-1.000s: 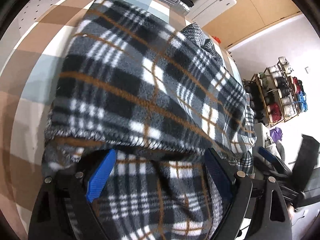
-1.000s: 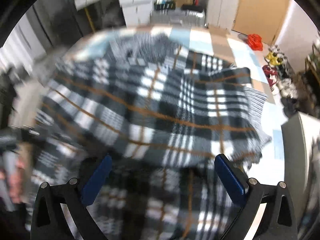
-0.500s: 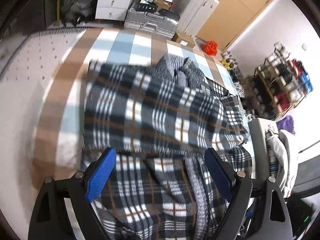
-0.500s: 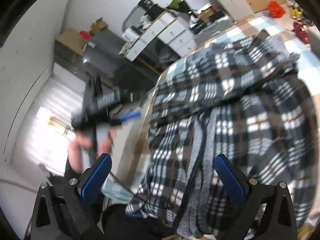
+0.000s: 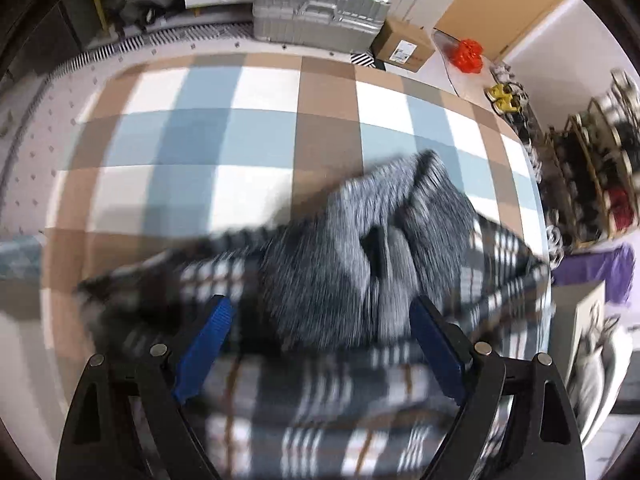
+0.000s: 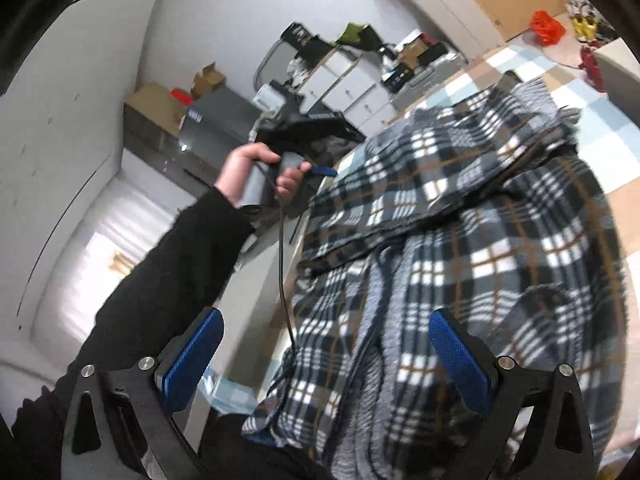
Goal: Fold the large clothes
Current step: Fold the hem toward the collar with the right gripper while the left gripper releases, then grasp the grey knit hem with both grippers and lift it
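**On the checked bed cover, a plaid garment lies bunched and half folded**

On the checked bed cover [image 5: 240, 136] the plaid fleece garment [image 6: 500, 240] lies in a loose heap, one plaid layer turned back over another and its grey knitted lining [image 5: 352, 264] showing along the opening. It sits toward the near edge of the bed, part of it draped down over that edge in the right wrist view.

The left gripper [image 5: 320, 320] hangs over the heap with its blue fingers [image 5: 208, 332] wide apart; cloth lies below them, but the pads press on nothing. The right gripper [image 6: 324, 354] also stands wide and empty, pointing across the garment. The person's left hand [image 6: 256, 176], in a black sleeve [image 6: 168, 272], holds the other tool beside the bed.

Beyond the bed stand a silver suitcase [image 5: 316, 8] and a cardboard box [image 5: 404, 44].

The risk, as I judge it: the thick layers are uneven, so a pinch could catch only the top layer or the lining, and the fold would skew. The overhanging part could drag the heap off the bed.
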Tool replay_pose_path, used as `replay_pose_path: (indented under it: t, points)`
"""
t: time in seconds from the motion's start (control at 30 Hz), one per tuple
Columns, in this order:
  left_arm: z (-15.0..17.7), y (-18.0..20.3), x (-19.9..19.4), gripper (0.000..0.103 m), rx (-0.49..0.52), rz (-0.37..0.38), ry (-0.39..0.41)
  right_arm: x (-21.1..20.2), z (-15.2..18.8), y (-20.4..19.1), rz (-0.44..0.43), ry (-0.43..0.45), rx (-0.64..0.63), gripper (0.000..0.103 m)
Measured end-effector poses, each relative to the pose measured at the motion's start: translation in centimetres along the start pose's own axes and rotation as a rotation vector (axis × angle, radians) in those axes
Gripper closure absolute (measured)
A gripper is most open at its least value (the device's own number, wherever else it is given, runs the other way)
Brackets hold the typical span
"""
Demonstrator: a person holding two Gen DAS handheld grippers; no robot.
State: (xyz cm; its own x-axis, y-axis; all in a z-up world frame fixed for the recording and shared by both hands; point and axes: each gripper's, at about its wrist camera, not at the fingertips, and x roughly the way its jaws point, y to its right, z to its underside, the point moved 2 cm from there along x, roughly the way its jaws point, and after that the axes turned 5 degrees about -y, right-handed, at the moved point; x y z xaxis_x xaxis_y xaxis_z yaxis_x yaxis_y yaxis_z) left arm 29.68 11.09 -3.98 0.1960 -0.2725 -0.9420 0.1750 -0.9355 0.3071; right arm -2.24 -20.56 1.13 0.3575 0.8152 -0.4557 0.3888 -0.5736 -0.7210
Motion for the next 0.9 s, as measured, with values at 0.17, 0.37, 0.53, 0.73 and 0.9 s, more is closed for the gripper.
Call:
replay_pose_path:
  t: [0.17, 0.37, 0.53, 0.73, 0.9]
  points:
    - [-1.9, -0.2, 3.3, 0.086, 0.028, 0.008, -0.069, -1.1, -1.0, 0.3, -0.019, 0.045, -0.003, 0.0]
    - [-3.2, -2.1, 3.5, 0.097, -0.008, 0.101, -0.034, -0.5, -1.2, 0.9, 0.05, 0.041, -0.019, 0.0]
    - [-3.7, -4.3, 3.5, 0.097, -0.061, 0.184, -0.019, -1.6, -4.2, 0.3, 0.174, 0.007, -0.011, 0.0]
    - [-3.7, -4.5, 2.6, 0.097, -0.044, 0.243, -0.012, -0.6, -14.9, -6.5, 0.26, -0.077, -0.178, 0.0]
    - [-3.3, -3.9, 0.9, 0.097, -0.026, 0.289, -0.001, 11.6, -26.1, -5.0, 0.542, -0.278, -0.194, 0.0]
